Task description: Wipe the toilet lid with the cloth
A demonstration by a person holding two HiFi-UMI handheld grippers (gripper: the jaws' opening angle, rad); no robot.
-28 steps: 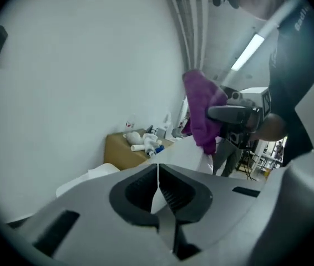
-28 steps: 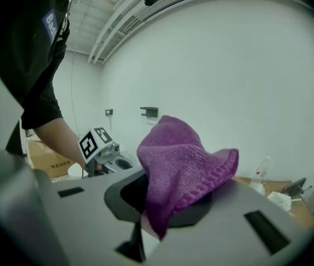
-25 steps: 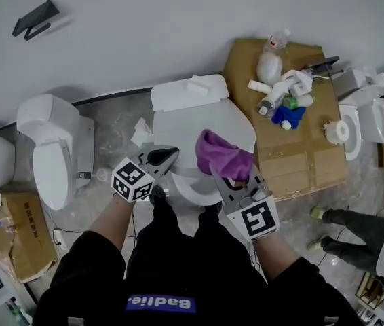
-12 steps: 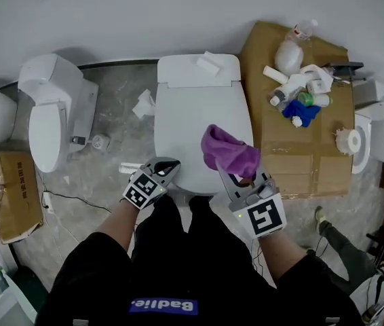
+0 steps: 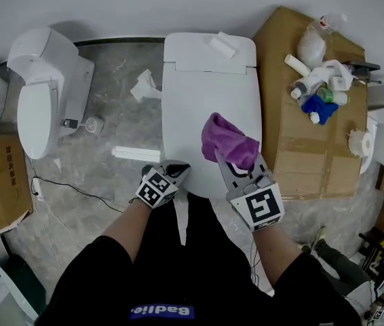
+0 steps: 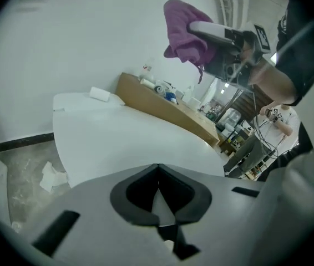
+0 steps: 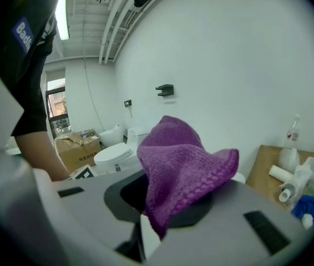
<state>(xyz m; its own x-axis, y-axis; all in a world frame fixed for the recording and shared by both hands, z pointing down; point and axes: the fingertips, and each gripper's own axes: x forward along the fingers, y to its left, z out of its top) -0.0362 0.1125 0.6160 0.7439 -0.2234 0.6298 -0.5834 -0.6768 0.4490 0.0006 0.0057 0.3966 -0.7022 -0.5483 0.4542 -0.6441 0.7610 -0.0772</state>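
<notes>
The right tongs [image 5: 235,163] hold the cloth [image 5: 227,140] clamped above the toilet lid [image 5: 205,100], the left tongs [image 5: 178,171] are closed and empty, and wiping seems not yet begun.

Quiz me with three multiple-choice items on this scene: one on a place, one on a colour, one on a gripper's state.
1. Where are the bottles?
A. on the cardboard
B. on the floor
C. behind the person

2. What colour is the cloth?
A. purple
B. yellow
C. white

3. How is the left gripper?
A. wide open
B. shut, empty
C. shut on the cloth

Answers:
1 A: they lie heaped on the cardboard, right of the toilet.
2 A: it shows purple in every view.
3 B: its jaws meet with nothing between them; the right gripper holds the cloth.
</notes>
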